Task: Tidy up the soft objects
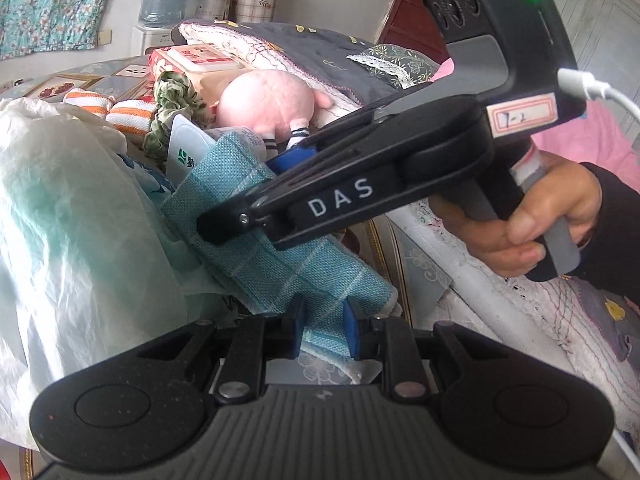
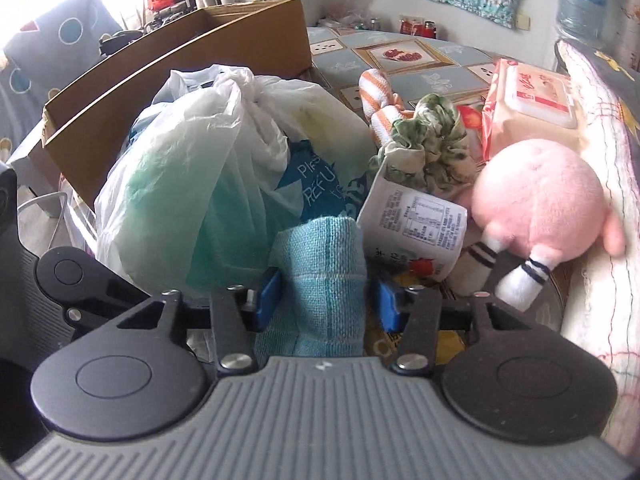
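A folded teal woven cloth (image 1: 280,256) is held between both grippers. My left gripper (image 1: 322,330) is shut on its near end. My right gripper (image 2: 326,298) has its blue pads on either side of the other end of the cloth (image 2: 320,276) and grips it; it also shows in the left wrist view (image 1: 292,160), reaching in from the right. A pink plush toy (image 2: 540,208) lies to the right, also in the left wrist view (image 1: 268,100). A green scrunchie (image 2: 432,152) and orange-striped socks (image 2: 380,96) lie behind.
A stuffed white plastic bag (image 2: 208,184) sits left of the cloth. A cardboard box (image 2: 180,80) stands behind it. A wet-wipes pack (image 2: 532,108), a white printed packet (image 2: 416,224) and a quilt (image 2: 600,160) crowd the patterned table (image 2: 400,64).
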`<state>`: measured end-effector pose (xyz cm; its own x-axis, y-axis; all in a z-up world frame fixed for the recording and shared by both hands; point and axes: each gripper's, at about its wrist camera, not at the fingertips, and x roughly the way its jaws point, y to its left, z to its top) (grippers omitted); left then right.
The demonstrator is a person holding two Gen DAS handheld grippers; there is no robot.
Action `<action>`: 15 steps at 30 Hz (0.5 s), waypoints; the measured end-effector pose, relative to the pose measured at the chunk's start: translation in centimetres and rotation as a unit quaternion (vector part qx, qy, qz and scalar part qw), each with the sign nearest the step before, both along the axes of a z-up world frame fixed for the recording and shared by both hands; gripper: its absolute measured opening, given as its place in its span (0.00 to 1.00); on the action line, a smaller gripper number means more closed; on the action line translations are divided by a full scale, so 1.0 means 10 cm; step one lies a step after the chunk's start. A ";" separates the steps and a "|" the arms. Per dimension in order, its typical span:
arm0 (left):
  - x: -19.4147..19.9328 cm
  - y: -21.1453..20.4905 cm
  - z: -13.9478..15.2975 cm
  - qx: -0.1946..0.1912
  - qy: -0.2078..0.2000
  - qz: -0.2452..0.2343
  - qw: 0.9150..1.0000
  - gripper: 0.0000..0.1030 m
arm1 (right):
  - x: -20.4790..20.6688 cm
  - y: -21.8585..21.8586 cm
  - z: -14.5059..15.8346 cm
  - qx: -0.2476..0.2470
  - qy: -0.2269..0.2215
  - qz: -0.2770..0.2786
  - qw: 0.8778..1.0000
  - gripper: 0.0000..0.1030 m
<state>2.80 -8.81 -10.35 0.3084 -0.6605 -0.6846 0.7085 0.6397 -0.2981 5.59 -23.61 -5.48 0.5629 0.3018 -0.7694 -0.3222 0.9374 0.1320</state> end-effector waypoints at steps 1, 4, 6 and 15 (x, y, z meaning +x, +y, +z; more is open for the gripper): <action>0.00 0.00 0.00 0.000 0.000 0.000 1.000 0.21 | -0.01 0.00 0.01 0.002 -0.001 0.001 1.000 0.28; 0.00 -0.01 0.01 0.000 -0.004 -0.001 1.000 0.22 | -0.07 -0.02 0.01 0.010 -0.007 -0.008 1.000 0.14; -0.02 -0.01 0.03 0.000 -0.008 -0.001 1.000 0.26 | -0.14 -0.07 0.03 0.016 -0.015 -0.025 0.999 0.13; -0.08 -0.05 0.17 -0.012 -0.050 0.014 0.999 0.57 | -0.59 -0.52 0.12 0.101 -0.051 -0.083 0.990 0.13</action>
<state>2.01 -9.32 -8.65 0.3933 -0.6664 -0.6335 0.7177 0.6532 -0.2416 -0.35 -28.81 -4.31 0.6898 0.3410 -0.6387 -0.1872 0.9361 0.2976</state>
